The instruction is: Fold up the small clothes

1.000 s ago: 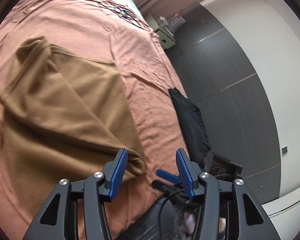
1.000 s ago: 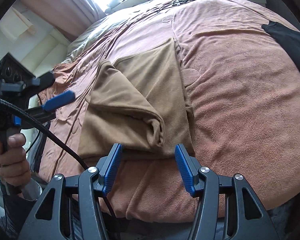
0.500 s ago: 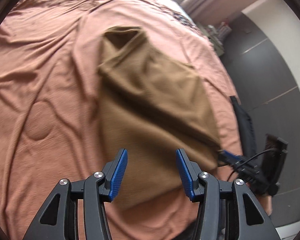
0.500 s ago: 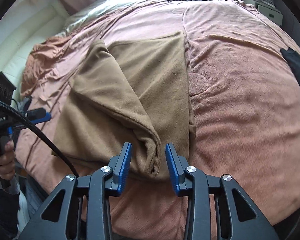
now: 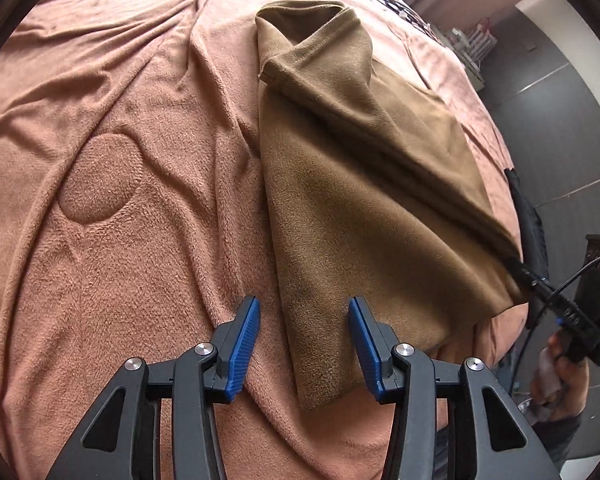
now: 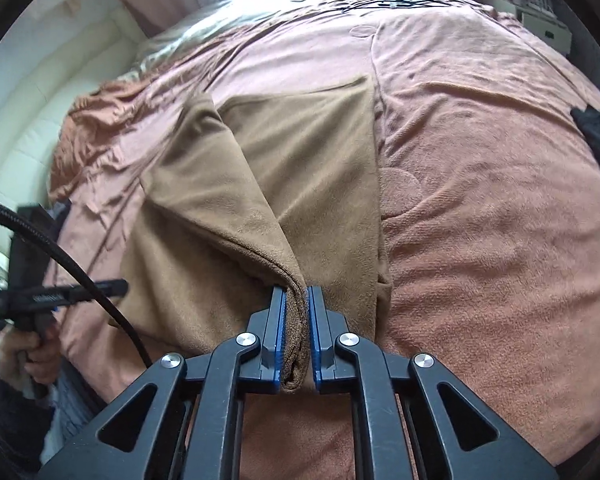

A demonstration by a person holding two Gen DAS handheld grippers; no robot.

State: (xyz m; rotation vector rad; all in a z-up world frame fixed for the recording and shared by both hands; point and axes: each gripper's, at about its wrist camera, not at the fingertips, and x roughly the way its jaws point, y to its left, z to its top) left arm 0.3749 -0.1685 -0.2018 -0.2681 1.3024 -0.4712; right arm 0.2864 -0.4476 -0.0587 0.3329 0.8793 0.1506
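Brown garment lies partly folded on the pink bedspread. Right tool pinches its folded corner at 6 o'clock; left tool gapes wide over the near hem.

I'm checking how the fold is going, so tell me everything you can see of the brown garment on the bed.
The brown garment is a soft, fleecy-looking olive-brown piece, lying partly folded on the pink blanket. One flap is turned diagonally over the flat layer beneath, forming a thick rolled edge. The right gripper is shut on that folded corner at the near edge. At the far end a hemmed opening stands up loosely. The left gripper is open above the garment's near corner, not gripping it.
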